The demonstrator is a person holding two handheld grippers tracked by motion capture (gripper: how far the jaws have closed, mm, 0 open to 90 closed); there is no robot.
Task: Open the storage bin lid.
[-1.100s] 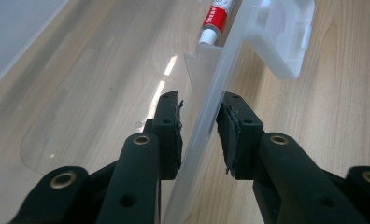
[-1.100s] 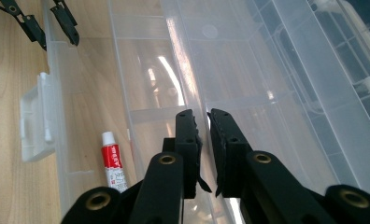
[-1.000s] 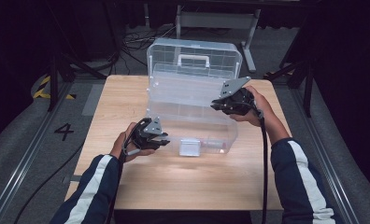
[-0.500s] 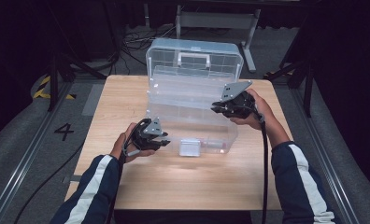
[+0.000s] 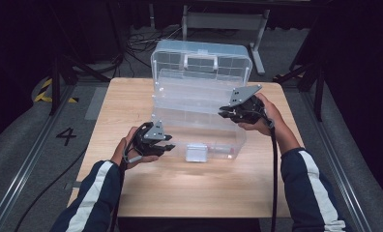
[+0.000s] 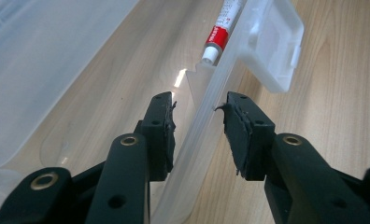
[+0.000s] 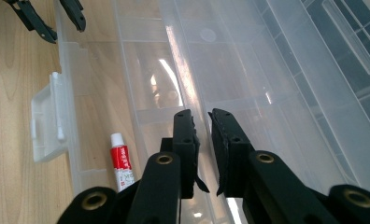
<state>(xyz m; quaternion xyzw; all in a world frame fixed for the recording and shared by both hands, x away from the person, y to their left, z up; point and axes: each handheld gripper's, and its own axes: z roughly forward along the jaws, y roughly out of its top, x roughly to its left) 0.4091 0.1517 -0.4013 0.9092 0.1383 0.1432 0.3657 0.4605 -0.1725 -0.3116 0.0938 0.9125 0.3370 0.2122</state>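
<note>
Straddling box front wall (image 6: 206,140), left tool (image 6: 197,112) wide; right tool (image 7: 202,119) narrow over tray rim (image 7: 183,70).

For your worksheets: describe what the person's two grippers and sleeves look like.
Both the left gripper and the right gripper are black, two-jawed, with brass-coloured rivets, each topped by a grey three-cornered plate and trailing a black cable. The sleeves are dark navy with a white stripe.

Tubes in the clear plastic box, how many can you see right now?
1. A red-and-white tube lies in the bottom tray of the clear box, near its front wall by the white latch. Other compartments look empty, though glare could hide something.
</note>
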